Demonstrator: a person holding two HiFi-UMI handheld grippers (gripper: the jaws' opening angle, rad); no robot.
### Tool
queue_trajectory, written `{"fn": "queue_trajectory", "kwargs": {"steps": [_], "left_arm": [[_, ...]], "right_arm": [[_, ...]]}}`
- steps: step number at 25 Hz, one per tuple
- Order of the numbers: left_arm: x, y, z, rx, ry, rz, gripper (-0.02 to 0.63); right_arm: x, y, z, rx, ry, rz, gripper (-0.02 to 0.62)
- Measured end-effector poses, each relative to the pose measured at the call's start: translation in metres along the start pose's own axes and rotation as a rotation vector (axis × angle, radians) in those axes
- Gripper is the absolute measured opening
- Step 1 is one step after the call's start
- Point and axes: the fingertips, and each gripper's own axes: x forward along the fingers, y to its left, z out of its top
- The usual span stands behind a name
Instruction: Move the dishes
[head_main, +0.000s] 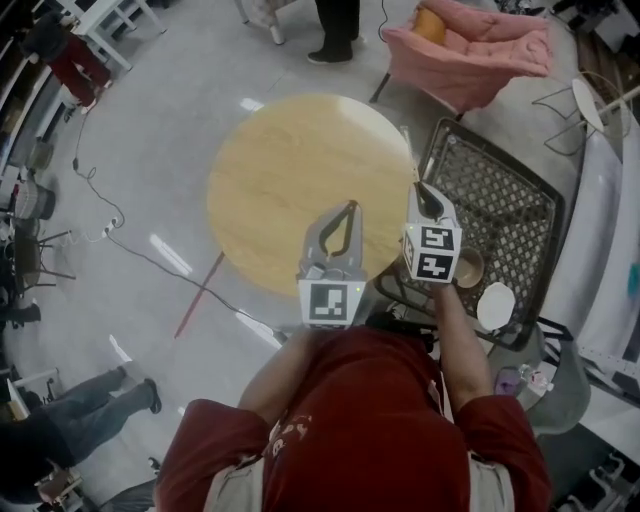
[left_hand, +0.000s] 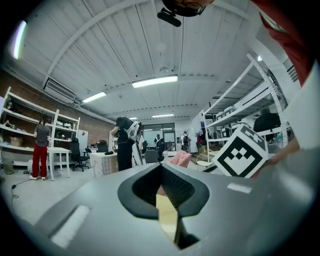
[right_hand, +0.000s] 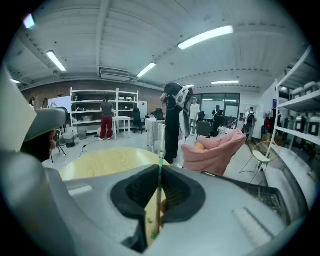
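Near you on the right, a white plate (head_main: 495, 305) and a cup (head_main: 468, 268) are sitting at the near end of the black wire rack (head_main: 500, 210). Your left gripper (head_main: 349, 210) is hovering over the round wooden table (head_main: 290, 160)'s near edge, jaws pressed together, nothing in them. Just right of it, your right gripper (head_main: 418, 186) is pinching a thin pale piece (right_hand: 160, 145) with a green edge, and I can't tell what it is. A pink armchair (head_main: 480, 50) is sitting beyond the table.
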Motion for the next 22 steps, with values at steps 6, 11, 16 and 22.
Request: {"fn": "queue_trajectory", "kwargs": {"steps": [6, 11, 16, 22], "left_arm": [[0.012, -0.03, 0.007, -0.003, -0.014, -0.054, 0.008], [0.019, -0.052, 0.006, 0.013, -0.003, -0.095, 0.008], [0.024, -0.079, 0.008, -0.001, -0.003, -0.147, 0.008], [0.03, -0.113, 0.008, -0.014, 0.002, -0.218, 0.008]], "right_arm": [[-0.043, -0.024, 0.018, 0.052, -0.119, -0.057, 0.021], [-0.076, -0.043, 0.021, 0.07, -0.205, -0.122, 0.021], [-0.105, -0.059, 0.013, 0.104, -0.245, -0.168, 0.021], [-0.13, -0.08, 0.006, 0.131, -0.253, -0.216, 0.021]]}}
